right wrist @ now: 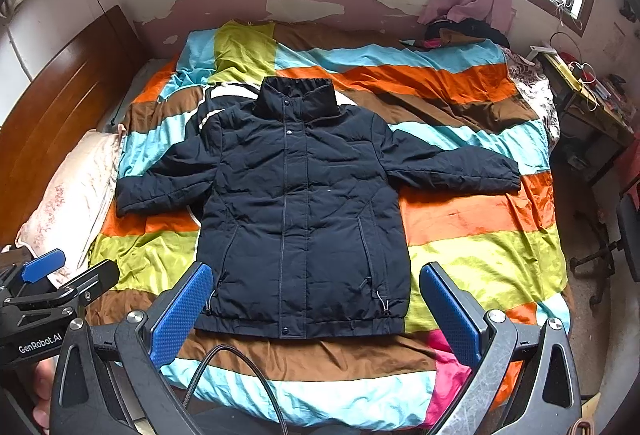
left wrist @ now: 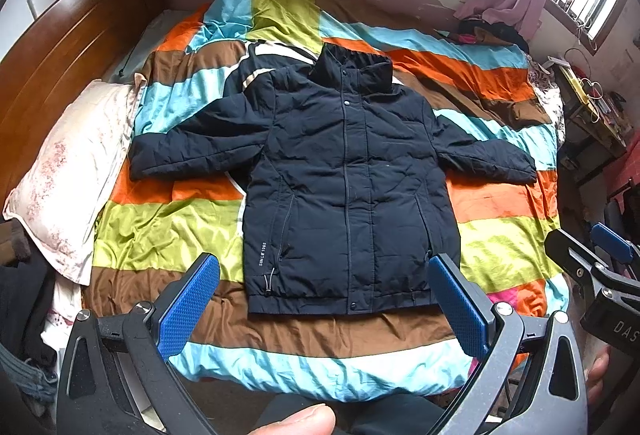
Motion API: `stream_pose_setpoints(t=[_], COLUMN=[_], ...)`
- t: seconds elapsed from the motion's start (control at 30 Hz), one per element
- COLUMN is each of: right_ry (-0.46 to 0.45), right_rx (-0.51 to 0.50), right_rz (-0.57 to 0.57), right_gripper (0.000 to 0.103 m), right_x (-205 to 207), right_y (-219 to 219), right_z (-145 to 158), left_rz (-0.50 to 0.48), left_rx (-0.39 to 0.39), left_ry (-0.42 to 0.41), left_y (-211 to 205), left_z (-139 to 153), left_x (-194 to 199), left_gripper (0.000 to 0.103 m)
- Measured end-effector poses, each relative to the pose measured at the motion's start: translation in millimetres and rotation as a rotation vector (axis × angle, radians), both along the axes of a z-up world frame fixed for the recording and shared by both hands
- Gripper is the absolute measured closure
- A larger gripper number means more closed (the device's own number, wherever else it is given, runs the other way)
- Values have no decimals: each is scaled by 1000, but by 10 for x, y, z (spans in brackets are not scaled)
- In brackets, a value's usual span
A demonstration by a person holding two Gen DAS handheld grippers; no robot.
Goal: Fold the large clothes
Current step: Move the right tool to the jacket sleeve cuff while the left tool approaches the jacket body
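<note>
A dark navy padded jacket (left wrist: 340, 175) lies flat and face up on the striped bedspread (left wrist: 160, 227), zipped, collar toward the far wall, both sleeves spread out sideways. It also shows in the right wrist view (right wrist: 296, 211). My left gripper (left wrist: 324, 299) is open and empty, held above the bed's near edge just short of the jacket's hem. My right gripper (right wrist: 316, 311) is open and empty, likewise just short of the hem. The right gripper also shows in the left wrist view (left wrist: 592, 259), and the left gripper in the right wrist view (right wrist: 60, 275).
A white flowered pillow (left wrist: 72, 175) lies at the bed's left side by the wooden headboard (left wrist: 60, 47). A pile of dark clothes (left wrist: 492, 31) sits at the far right corner. A cluttered side table (right wrist: 588, 95) stands to the right. A black cable (right wrist: 240, 367) hangs near the right gripper.
</note>
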State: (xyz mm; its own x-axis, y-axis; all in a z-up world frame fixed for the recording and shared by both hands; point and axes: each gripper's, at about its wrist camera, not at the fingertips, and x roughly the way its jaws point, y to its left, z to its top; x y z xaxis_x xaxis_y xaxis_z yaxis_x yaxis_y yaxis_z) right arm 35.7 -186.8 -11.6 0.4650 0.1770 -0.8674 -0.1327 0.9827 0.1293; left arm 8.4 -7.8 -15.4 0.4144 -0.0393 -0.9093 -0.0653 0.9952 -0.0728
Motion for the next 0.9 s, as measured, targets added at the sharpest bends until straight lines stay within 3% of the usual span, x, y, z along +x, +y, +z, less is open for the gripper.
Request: stream_pose_setpoints(t=[0.3,0.47,0.6,0.77,0.9], right_ry=[49,103,85,12,24], right_rx=[-14,-18,1,41,53], right_rz=[-34,-80,-132,-171,-185], right_gripper=[0,0,0,0,0], right_x=[26,17,-7,-24,95], right_y=[128,153,-33,-374,-694], right_z=[-84,-225,-224,-122,-155], left_rz=[-58,-217,-276,-278,-265], left_rx=[-26,-152,-251,-196,-194], left_ry=[23,8,83,97,76], left_y=[320,323,283,120,-58], left_z=[-111,-368,-559,-552,-589], left_x=[118,203,360,646,855], left_gripper=[1,1,1,1,1])
